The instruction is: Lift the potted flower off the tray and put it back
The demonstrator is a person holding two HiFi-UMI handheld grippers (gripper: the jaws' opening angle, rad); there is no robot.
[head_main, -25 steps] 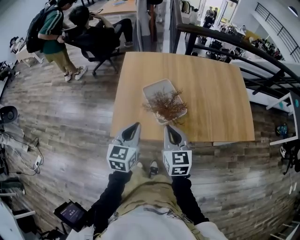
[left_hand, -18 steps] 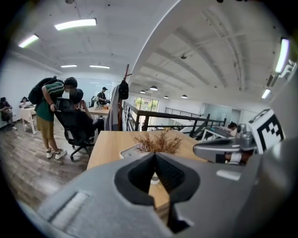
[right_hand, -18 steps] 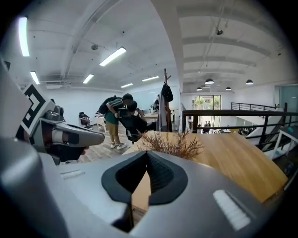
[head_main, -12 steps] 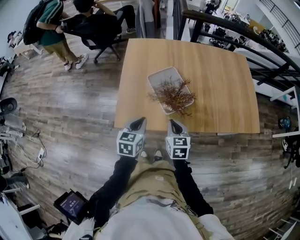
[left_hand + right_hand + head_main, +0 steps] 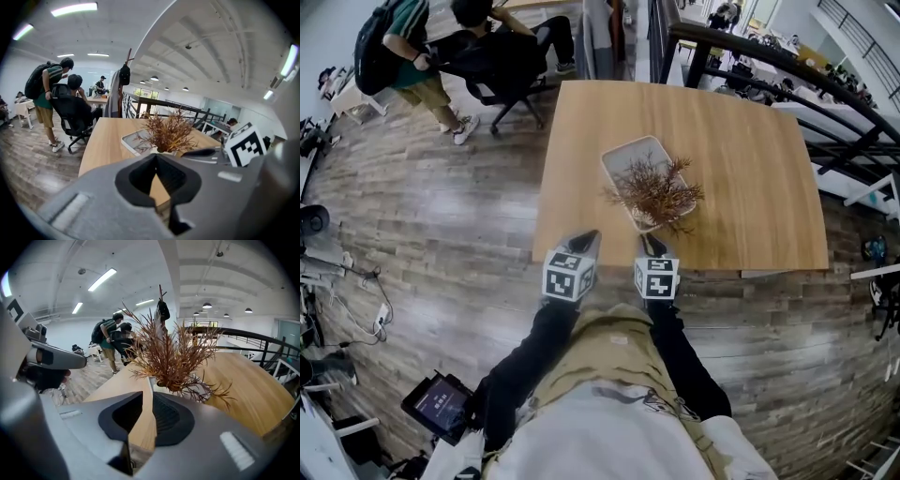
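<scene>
The potted flower, a dry reddish-brown bush in a small white pot, stands on the near end of the white tray on the wooden table. Both grippers hover side by side at the table's near edge, short of the pot. My left gripper has its tips together and nothing between them. My right gripper is opening: a narrow slit shows between its jaws, with only table seen through it. The flower rises just beyond the right jaws, and in the left gripper view the flower is slightly right of centre.
People stand and sit around a black office chair beyond the table's far left corner. A dark railing runs along the far right. A small screen device lies on the plank floor behind me at the left.
Both grippers have sunk lower and look smaller at the table's near edge. The flower and tray have not moved.
</scene>
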